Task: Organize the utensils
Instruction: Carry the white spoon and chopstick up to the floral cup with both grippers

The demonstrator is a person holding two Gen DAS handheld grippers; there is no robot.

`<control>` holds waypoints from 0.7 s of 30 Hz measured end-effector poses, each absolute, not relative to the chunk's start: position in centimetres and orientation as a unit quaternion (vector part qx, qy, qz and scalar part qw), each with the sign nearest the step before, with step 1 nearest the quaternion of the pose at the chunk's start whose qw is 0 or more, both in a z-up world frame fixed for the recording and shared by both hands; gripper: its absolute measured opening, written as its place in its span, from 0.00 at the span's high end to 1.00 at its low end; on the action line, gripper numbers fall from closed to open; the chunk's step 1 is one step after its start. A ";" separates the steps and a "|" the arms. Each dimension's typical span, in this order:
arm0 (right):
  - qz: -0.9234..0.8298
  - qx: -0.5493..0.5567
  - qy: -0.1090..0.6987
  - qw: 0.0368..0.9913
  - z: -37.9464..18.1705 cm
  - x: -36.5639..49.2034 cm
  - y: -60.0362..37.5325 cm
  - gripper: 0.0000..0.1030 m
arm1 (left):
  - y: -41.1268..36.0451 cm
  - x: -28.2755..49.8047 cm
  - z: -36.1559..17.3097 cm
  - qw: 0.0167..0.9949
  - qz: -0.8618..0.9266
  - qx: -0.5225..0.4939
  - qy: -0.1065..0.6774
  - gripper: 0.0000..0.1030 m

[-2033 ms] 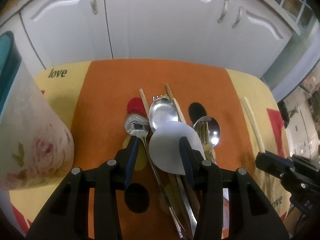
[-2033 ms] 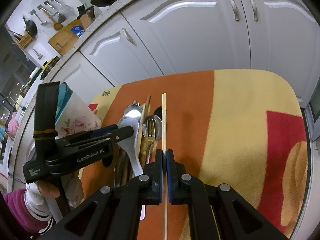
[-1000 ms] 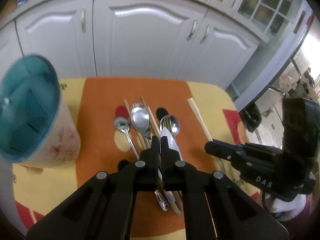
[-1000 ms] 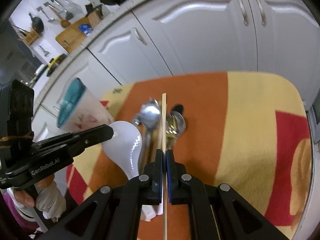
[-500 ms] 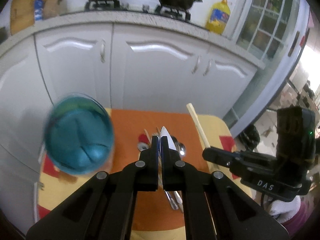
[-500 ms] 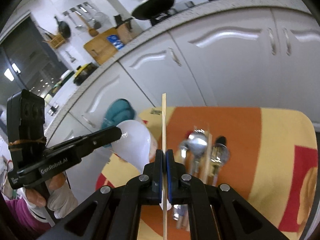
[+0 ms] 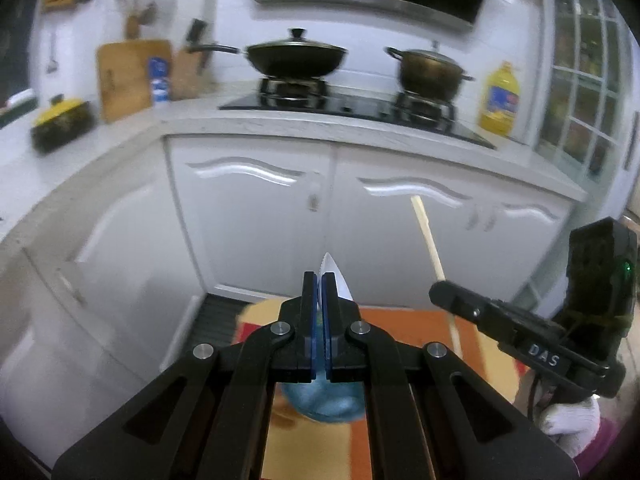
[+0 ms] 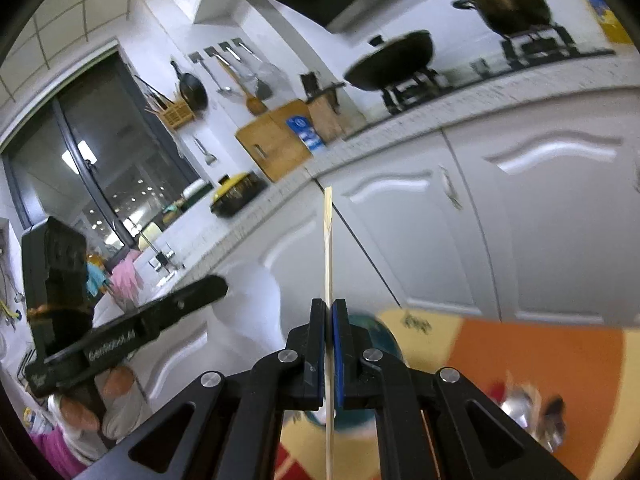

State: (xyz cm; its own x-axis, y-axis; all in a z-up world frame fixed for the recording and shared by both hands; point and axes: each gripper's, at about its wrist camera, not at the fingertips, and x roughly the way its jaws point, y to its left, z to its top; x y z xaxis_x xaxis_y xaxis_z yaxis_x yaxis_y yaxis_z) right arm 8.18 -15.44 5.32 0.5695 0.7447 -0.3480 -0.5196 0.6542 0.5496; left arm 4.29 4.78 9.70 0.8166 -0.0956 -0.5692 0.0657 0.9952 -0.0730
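My left gripper (image 7: 319,277) is shut on a white ceramic spoon (image 7: 338,280), seen edge-on and sticking up past the pads. It hangs above the teal-lined flowered cup (image 7: 325,402). My right gripper (image 8: 329,303) is shut on a pale wooden chopstick (image 8: 328,240) that points up and forward. In the right wrist view the left gripper (image 8: 219,282) holds the spoon's broad bowl (image 8: 250,300) at the left, and the cup (image 8: 378,334) shows just behind my fingers. In the left wrist view the right gripper (image 7: 437,290) carries the chopstick (image 7: 428,240) at the right.
Metal spoons and a fork (image 8: 524,406) lie blurred on the orange and yellow mat (image 8: 540,348). White cabinet doors (image 7: 256,224) stand close ahead under a counter with a wok (image 7: 296,56) and a pot (image 7: 430,72). A gloved hand (image 7: 568,424) grips the right tool.
Both grippers have risen and tilted up from the mat, each still shut on its utensil. The cup has slid under the left gripper. The view now takes in the counter and stove.
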 end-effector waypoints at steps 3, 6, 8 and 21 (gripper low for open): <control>0.366 0.183 0.275 0.870 5.0 10.0 -12.8 0.97 | 6.0 5.3 9.0 0.953 -0.022 -0.020 0.301 0.99; 0.363 0.169 0.267 0.877 4.1 12.0 -10.7 0.97 | 6.5 6.4 7.4 0.951 -0.007 -0.013 0.309 0.99; 0.367 0.169 0.261 0.877 3.3 13.3 -10.0 0.97 | 6.4 6.9 6.5 0.951 0.002 -0.004 0.309 0.99; 0.375 0.132 0.240 0.886 -1.0 15.3 -9.0 0.97 | 6.0 8.8 3.2 0.947 0.020 0.019 0.321 0.99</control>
State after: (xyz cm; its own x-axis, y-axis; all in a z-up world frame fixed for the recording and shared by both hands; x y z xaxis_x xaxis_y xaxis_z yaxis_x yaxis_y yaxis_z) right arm 15.31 -9.03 -0.97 0.6037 0.7274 -0.3262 -0.6003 0.6841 0.4144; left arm 8.76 6.03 3.21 0.7928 0.0499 -0.6074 -0.0250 0.9985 0.0493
